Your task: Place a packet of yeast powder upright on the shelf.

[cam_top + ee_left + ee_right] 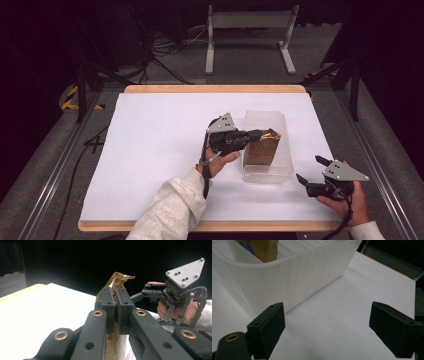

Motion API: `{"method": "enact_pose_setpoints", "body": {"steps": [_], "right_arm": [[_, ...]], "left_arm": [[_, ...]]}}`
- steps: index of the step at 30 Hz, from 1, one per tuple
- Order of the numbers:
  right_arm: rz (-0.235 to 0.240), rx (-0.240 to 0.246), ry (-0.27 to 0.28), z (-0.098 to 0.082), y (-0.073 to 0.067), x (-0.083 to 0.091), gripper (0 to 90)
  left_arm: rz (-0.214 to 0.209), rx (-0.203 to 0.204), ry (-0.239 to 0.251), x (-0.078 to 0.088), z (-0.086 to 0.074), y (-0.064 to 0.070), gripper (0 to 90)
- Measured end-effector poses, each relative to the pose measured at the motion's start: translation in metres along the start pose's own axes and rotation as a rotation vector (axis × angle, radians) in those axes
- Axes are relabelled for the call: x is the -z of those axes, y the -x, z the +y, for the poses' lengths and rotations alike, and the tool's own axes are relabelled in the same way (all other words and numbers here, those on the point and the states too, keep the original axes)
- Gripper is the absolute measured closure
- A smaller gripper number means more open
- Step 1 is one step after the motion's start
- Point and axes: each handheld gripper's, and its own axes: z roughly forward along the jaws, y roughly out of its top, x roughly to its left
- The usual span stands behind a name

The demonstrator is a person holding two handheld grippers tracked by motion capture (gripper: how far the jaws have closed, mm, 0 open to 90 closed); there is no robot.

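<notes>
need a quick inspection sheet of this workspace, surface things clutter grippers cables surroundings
surface: white sheet over a wood-edged table, flat.
job's things: gold and brown bag inside a clear plastic tub, its crimped top pinched from above.
clutter: nothing seen on the sheet apart from the tub.
grippers: left gripper shut on the bag's top; right gripper open, jaws wide apart, low over the sheet beside the tub, holding nothing.
cables: a cable trails from each gripper; loose black cables lie on the floor beyond the table.
surroundings: dark room, grey floor, a white stand behind the table, yellow-black floor tape at left.
</notes>
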Motion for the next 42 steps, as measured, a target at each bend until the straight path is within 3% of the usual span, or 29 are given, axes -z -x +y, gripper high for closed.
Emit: {"method": "enact_pose_setpoints", "body": {"steps": [4,9,14,18,29,42], "right_arm": [[0.001,0.001,0.000,0.000,0.000,0.001,13.9],[0.002,-0.002,0.000,0.000,0.000,0.001,13.9],[0.005,0.005,-0.002,0.000,-0.001,0.000,13.9],[0.004,0.004,-0.001,0.000,-0.001,0.000,13.9],[0.005,0.004,0.006,0.002,-0.001,0.000,13.9],[0.003,-0.008,0.017,0.003,0.003,-0.002,13.9]], "left_arm": [[-0.006,0.006,-0.003,0.003,-0.002,0.000,86.4],[0.020,-0.027,-0.018,0.006,-0.003,0.002,86.3],[0.013,-0.015,-0.011,0.008,-0.004,0.000,86.3],[0.049,-0.032,-0.019,0.009,-0.004,0.002,86.2],[0.047,-0.026,-0.036,0.008,-0.002,0.002,85.5],[0.072,-0.113,-0.127,0.004,0.012,0.007,83.0]]}}
